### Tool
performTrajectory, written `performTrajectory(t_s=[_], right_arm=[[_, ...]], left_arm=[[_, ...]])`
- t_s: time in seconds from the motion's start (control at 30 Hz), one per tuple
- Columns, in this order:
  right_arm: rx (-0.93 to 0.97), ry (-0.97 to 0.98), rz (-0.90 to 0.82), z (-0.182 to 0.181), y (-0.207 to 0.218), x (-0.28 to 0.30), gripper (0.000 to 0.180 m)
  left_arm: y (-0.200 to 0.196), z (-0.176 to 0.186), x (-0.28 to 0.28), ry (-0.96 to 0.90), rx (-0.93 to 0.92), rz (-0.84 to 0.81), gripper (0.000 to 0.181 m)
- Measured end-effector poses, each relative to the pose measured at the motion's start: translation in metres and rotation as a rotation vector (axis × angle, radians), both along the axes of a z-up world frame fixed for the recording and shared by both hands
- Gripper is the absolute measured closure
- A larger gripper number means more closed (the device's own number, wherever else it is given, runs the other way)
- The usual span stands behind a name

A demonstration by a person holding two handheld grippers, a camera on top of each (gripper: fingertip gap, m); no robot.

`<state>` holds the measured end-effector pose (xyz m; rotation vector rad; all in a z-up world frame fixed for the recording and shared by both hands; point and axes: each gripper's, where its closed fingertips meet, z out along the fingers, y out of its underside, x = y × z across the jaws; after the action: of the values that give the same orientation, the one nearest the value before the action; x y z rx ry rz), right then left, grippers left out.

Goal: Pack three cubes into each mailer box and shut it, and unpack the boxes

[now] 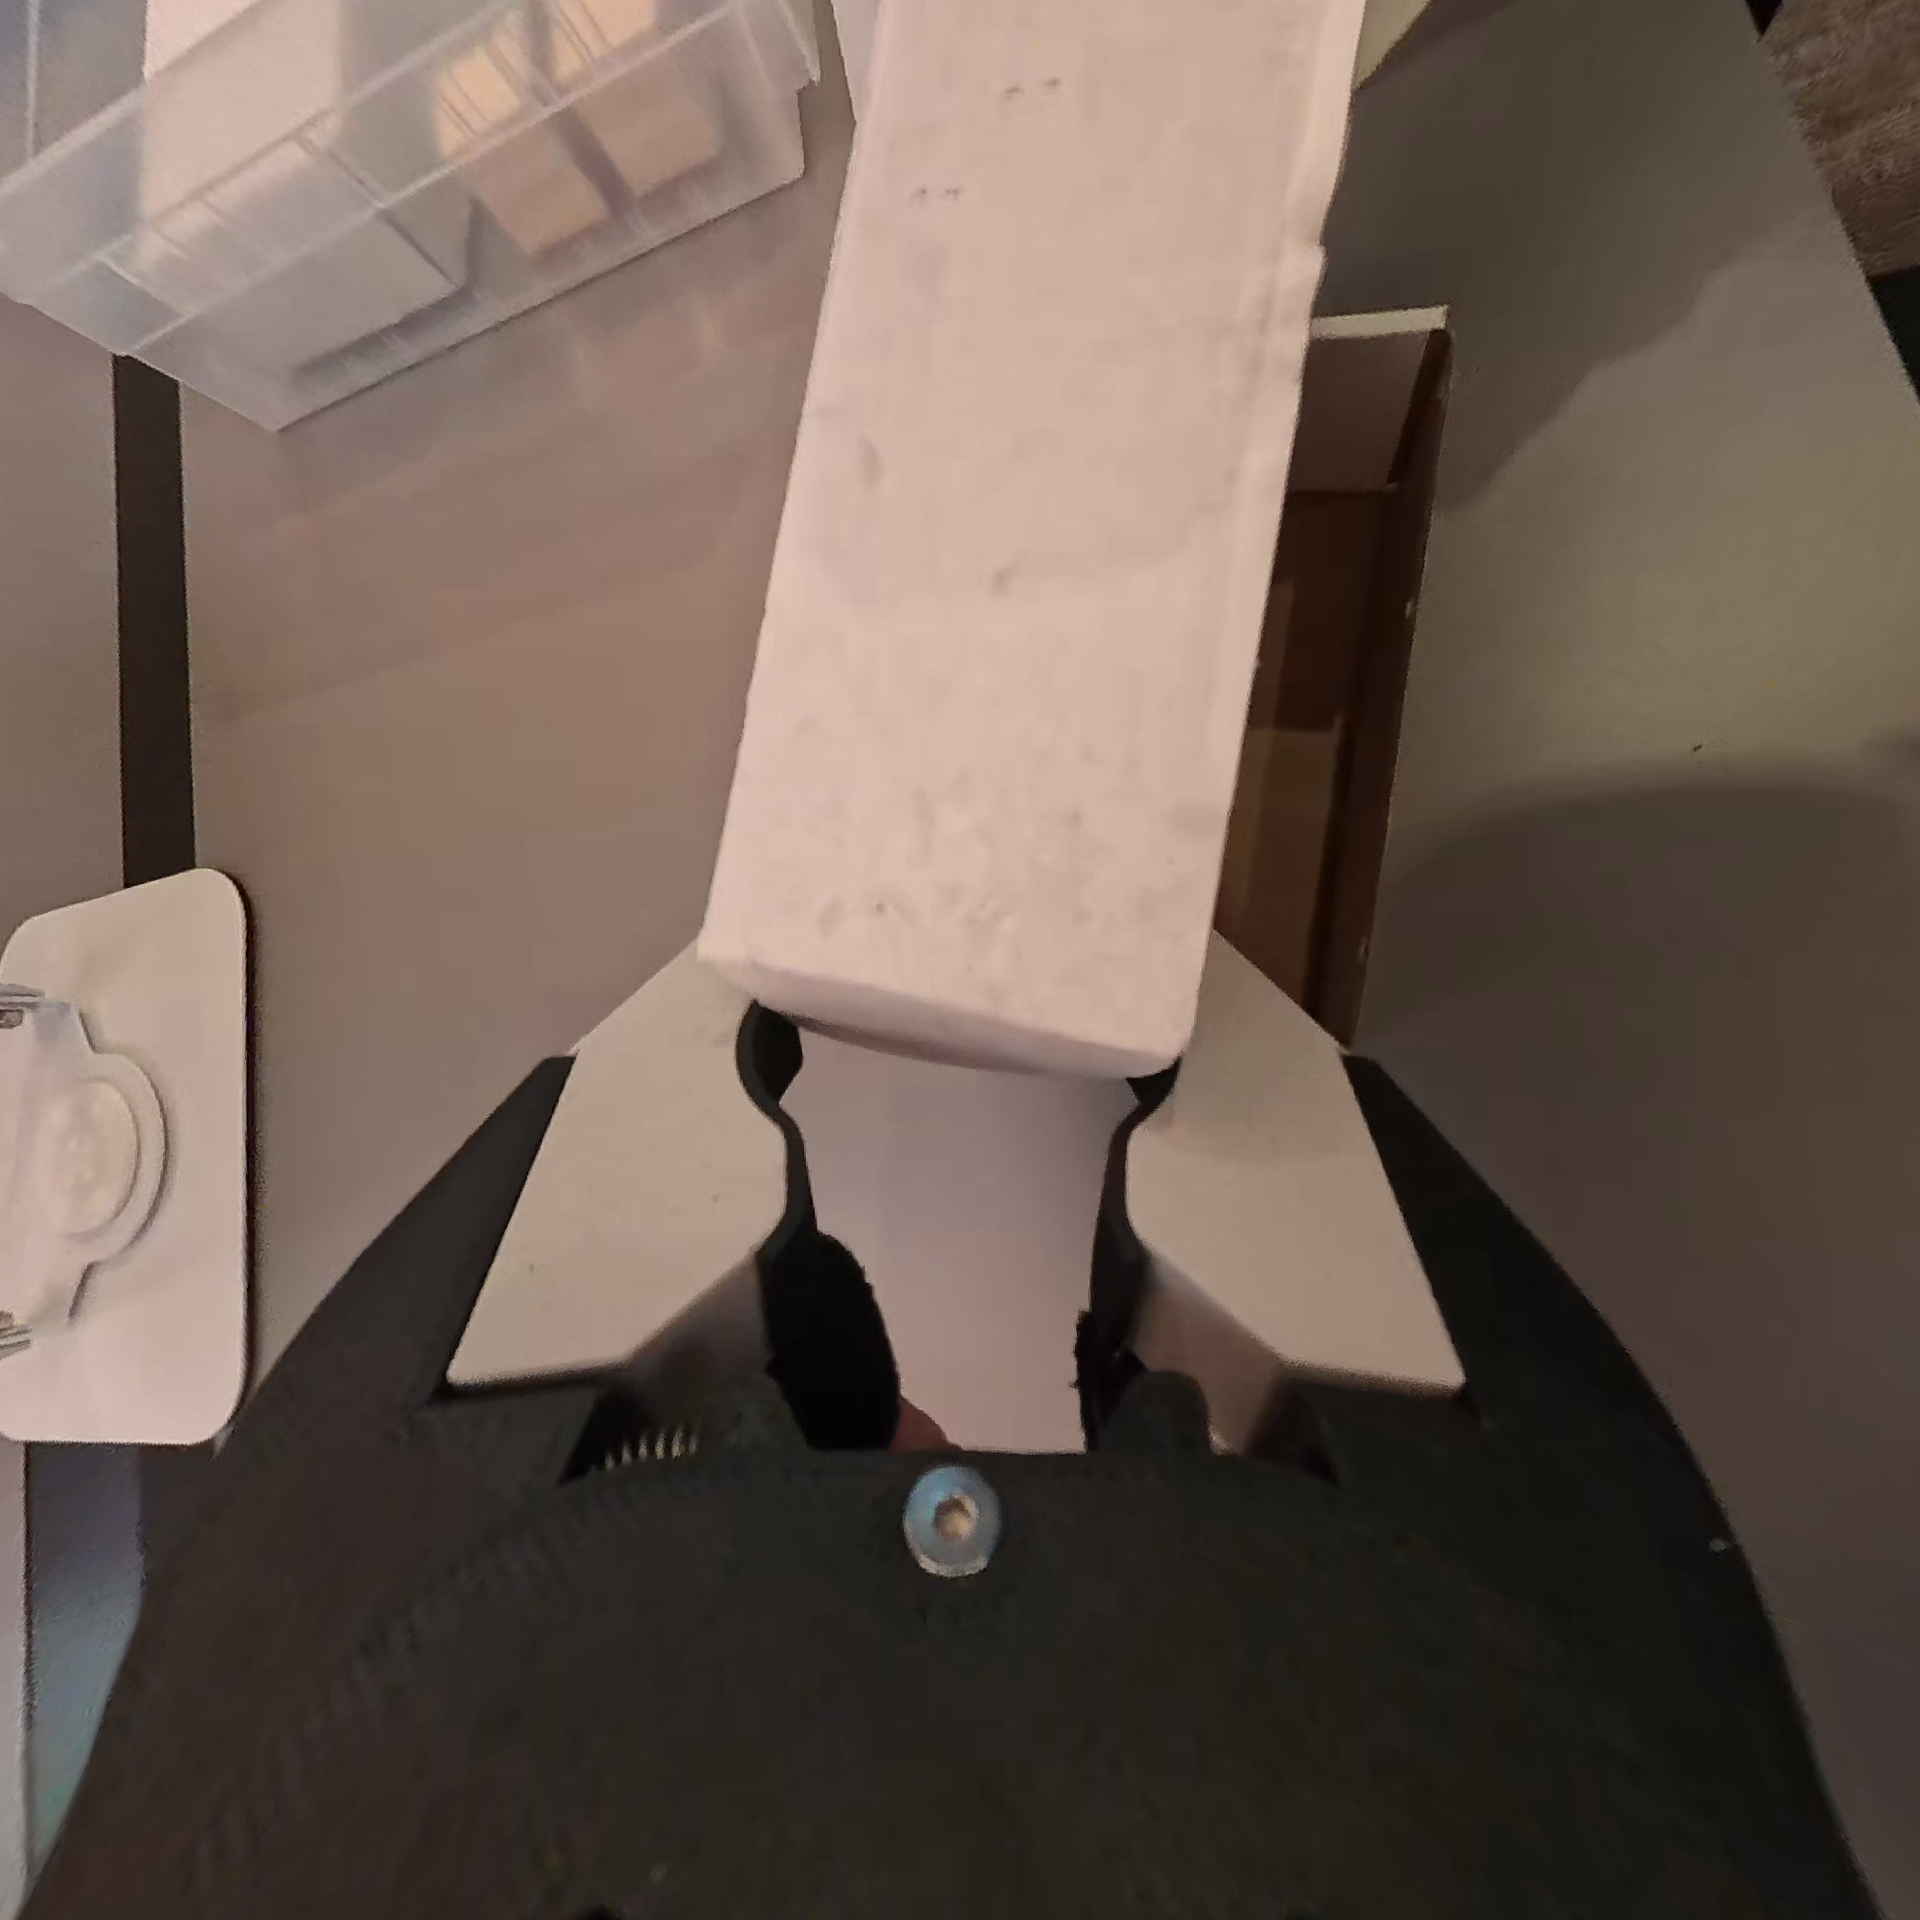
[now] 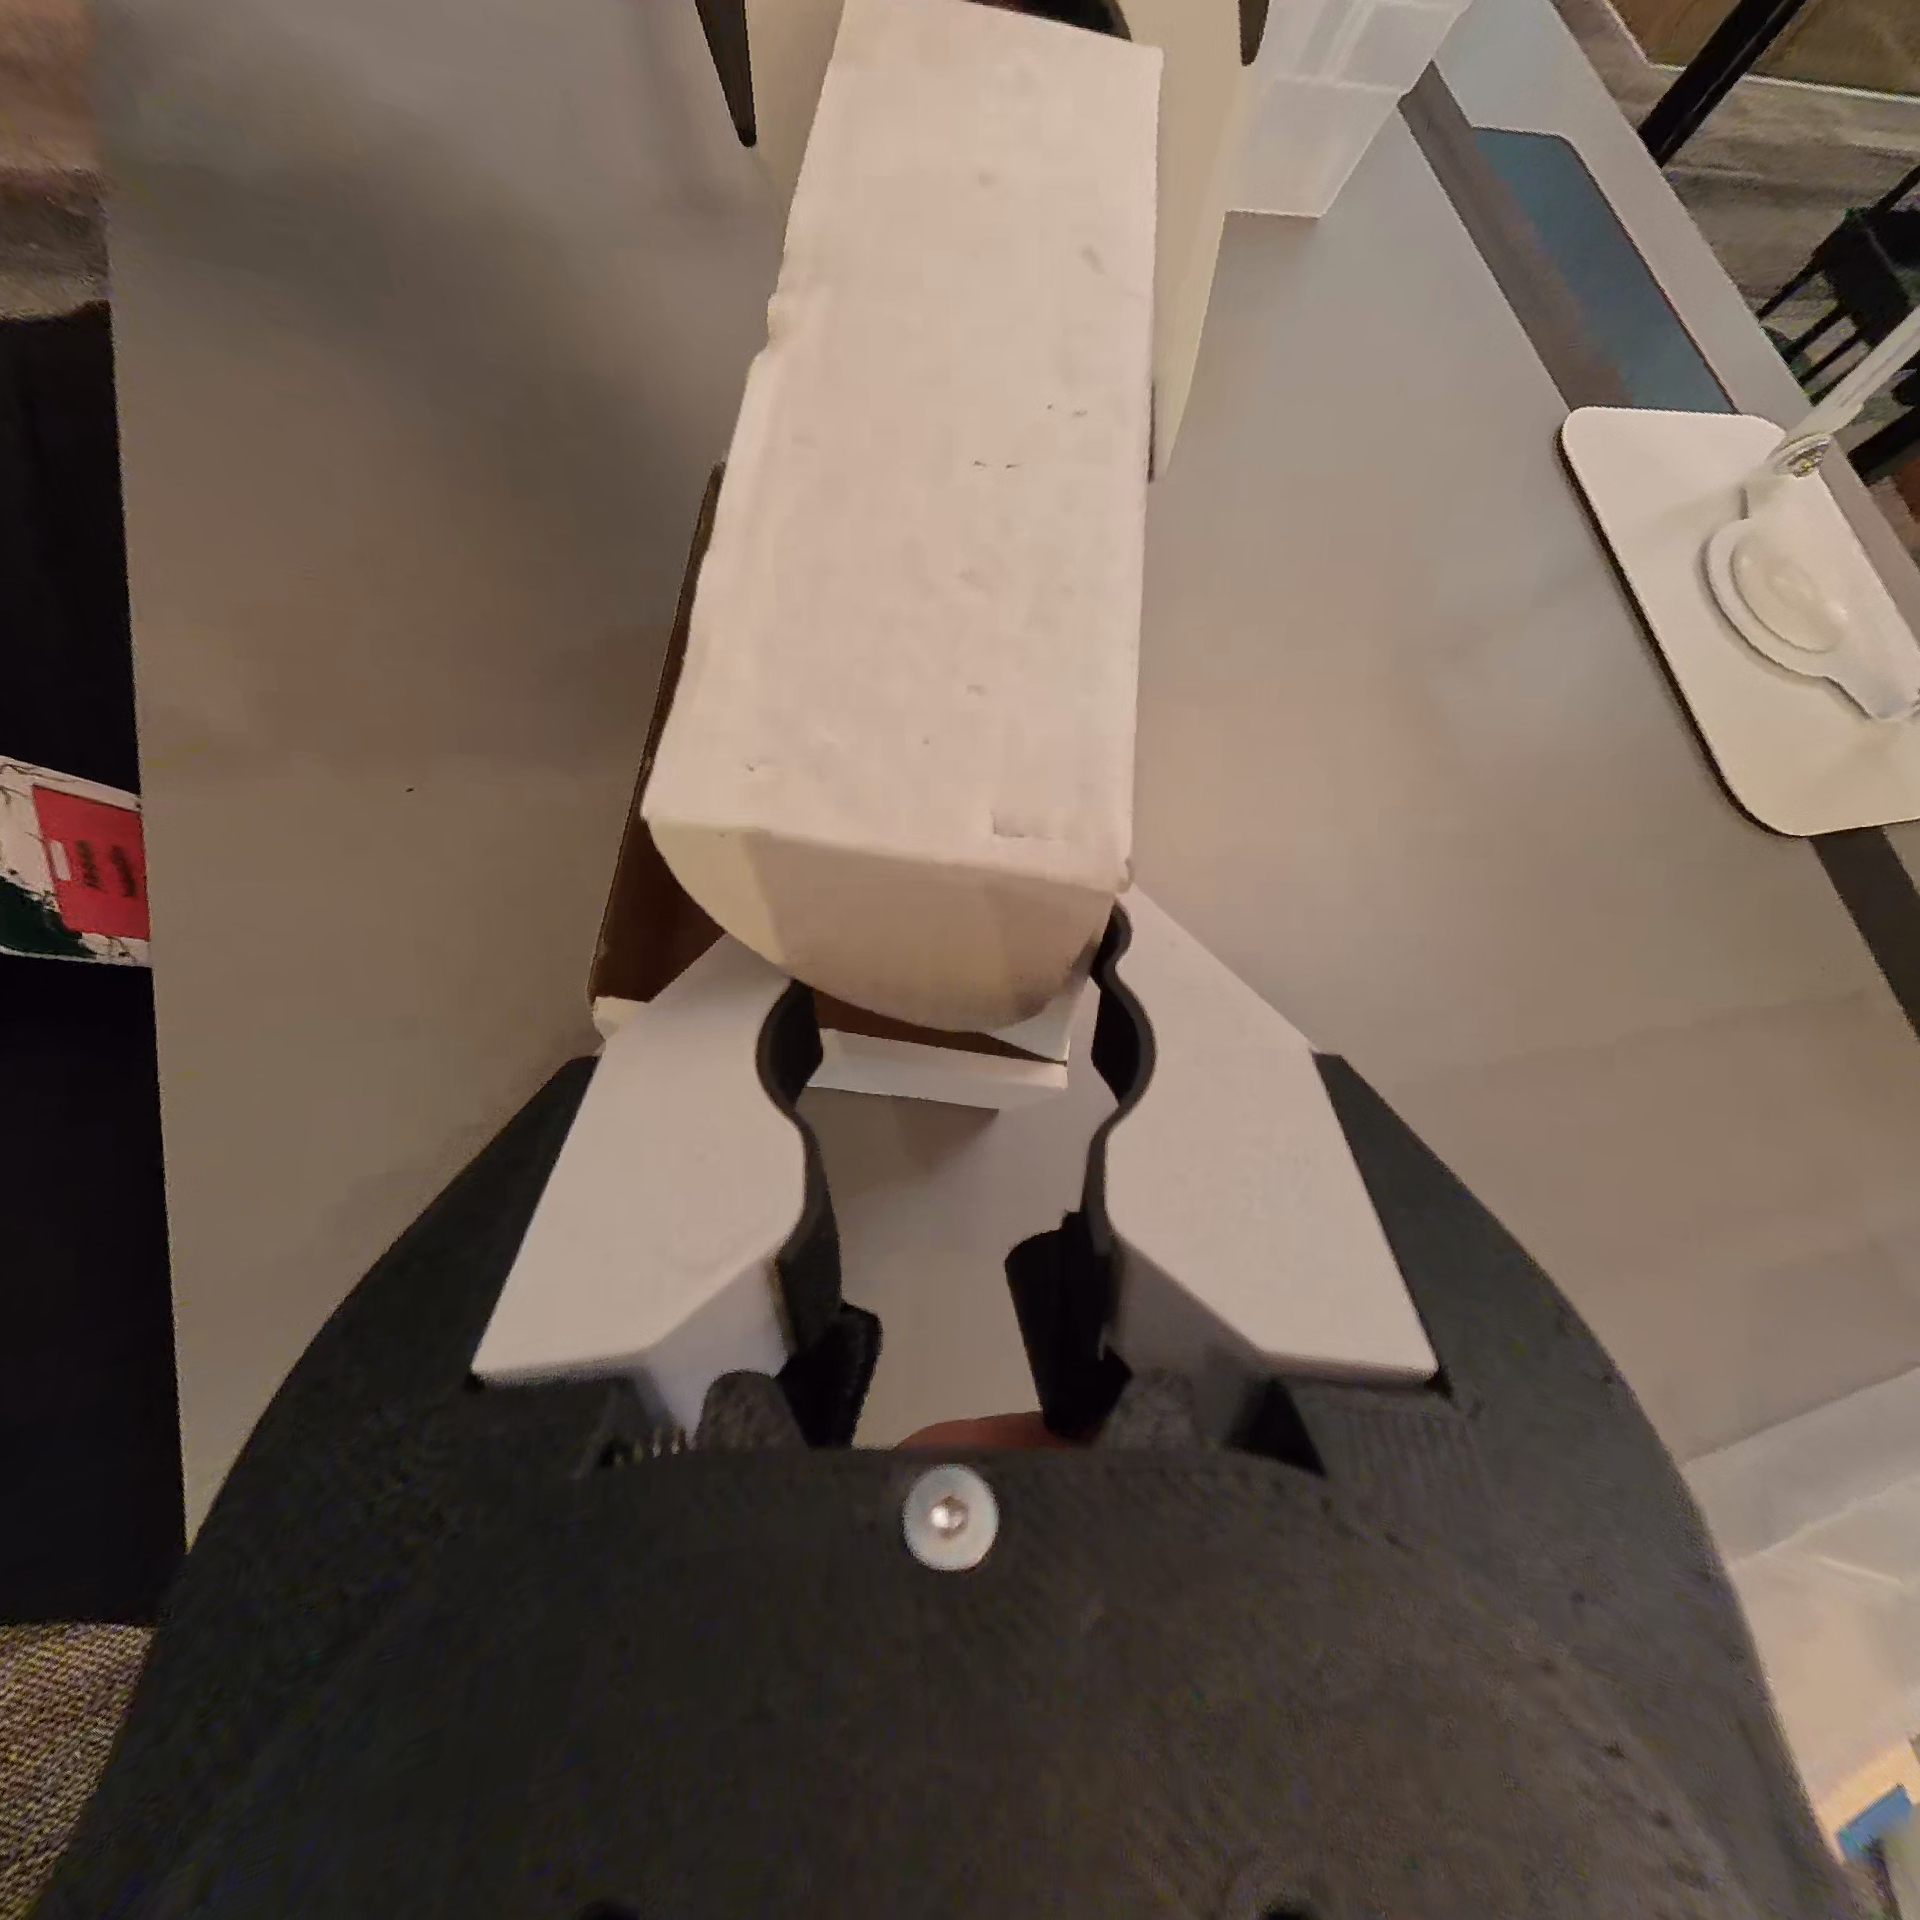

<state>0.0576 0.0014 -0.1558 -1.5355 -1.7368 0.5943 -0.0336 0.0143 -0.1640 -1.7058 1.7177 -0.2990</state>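
box [image 1: 1018,582] lifted off worktop [image 1: 468,675], lid ajar | left tongs [image 1: 961,1049] grip one end | right tongs [image 2: 951,997] part-open at other end | cubes [image 1: 540,187] in bin [image 1: 187,239] | packing unfinished

The mailer box [image 1: 997,582] is matt white cardboard, scuffed and dimpled outside, plain brown inside. The worktop [image 1: 468,644] looks smooth, matt grey. The bin [image 1: 312,239] is clear, glossy plastic. Each gripper body shows rough, layered black plastic with a shiny metal screw [image 2: 948,1527].
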Motion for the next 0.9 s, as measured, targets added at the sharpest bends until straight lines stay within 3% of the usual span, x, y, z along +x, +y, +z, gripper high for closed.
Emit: performTrajectory(t_s=[0.2,0.37,0.67,0.9], right_arm=[[-0.008,0.009,0.016,0.000,0.001,0.002,0.131],[-0.010,0.011,0.049,0.000,0.000,0.002,0.131],[0.010,-0.017,0.028,-0.003,0.005,0.000,0.130],[0.069,-0.105,0.039,-0.024,-0.008,0.002,0.120]], left_arm=[[-0.014,0.003,-0.013,0.011,-0.014,-0.069,0.110],[0.003,0.016,-0.025,0.022,0.026,-0.078,0.116],[0.000,0.005,-0.011,0.047,0.001,-0.109,0.135],[-0.025,-0.013,-0.012,0.120,0.011,-0.172,0.128]])
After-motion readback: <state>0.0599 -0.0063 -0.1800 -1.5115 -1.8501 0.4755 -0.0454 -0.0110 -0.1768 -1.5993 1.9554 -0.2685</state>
